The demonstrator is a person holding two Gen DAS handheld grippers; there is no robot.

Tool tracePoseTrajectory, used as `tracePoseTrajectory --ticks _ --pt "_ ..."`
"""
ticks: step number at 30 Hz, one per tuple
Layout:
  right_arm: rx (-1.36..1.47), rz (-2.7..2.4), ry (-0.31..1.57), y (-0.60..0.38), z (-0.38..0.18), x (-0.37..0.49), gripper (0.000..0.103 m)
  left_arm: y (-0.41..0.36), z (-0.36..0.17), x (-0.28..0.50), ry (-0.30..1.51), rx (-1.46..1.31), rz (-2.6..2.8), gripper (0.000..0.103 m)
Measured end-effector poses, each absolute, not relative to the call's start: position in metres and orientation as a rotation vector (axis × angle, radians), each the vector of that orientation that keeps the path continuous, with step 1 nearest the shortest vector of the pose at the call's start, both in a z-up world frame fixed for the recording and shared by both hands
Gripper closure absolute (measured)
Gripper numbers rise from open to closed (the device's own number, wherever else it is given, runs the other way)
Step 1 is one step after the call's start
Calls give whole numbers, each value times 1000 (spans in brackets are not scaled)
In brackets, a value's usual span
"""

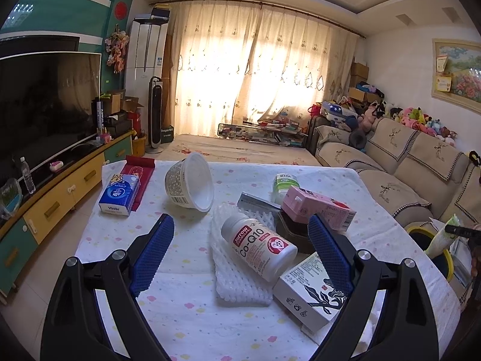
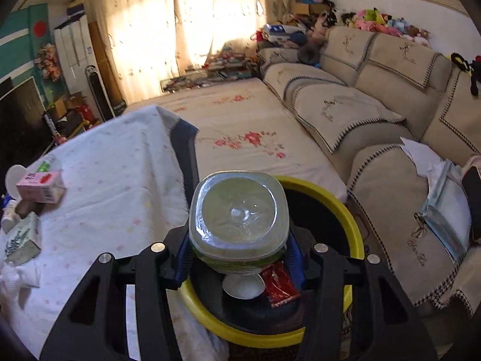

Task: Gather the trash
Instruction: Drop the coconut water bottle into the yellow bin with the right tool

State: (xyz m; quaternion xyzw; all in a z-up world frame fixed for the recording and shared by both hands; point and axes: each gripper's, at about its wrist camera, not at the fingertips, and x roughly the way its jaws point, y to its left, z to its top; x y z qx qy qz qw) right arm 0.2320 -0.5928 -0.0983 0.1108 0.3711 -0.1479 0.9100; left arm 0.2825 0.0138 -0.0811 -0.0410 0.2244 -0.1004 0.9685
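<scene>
Labels read "Co-Q10" on bottle (image 1: 259, 246), "Vinda" on tissue pack (image 1: 119, 194); left gripper (image 1: 240, 252) gapes empty, right gripper (image 2: 239, 258), tilted down, clamps clear bottle (image 2: 238, 219) over yellow-rimmed bin (image 2: 354, 231).

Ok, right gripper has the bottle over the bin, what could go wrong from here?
1. The right gripper holds the clear bottle near the yellow-rimmed bin's table-side edge; released here, it might clip the rim and bounce out.
2. The left gripper hangs open around the Co-Q10 bottle, which lies on foam wrap and could roll.
</scene>
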Motion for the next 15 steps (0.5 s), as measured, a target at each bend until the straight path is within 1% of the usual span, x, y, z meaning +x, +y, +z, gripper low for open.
tracePoseTrajectory --ticks 4,7,8,10,15 --pt "248 -358 873 -605 -144 249 54 12 -82 283 458 -76 -208 14" --pt "252 -378 905 -607 -160 254 52 11 -83 284 463 -73 -214 14" --pt "247 -383 901 -604 -163 249 51 11 -83 284 462 -71 -215 14" --pt "232 -388 885 -601 -160 247 43 10 -83 283 461 -67 -218 14" --pt "212 -382 846 -594 -147 241 39 6 -84 286 485 -65 -267 14"
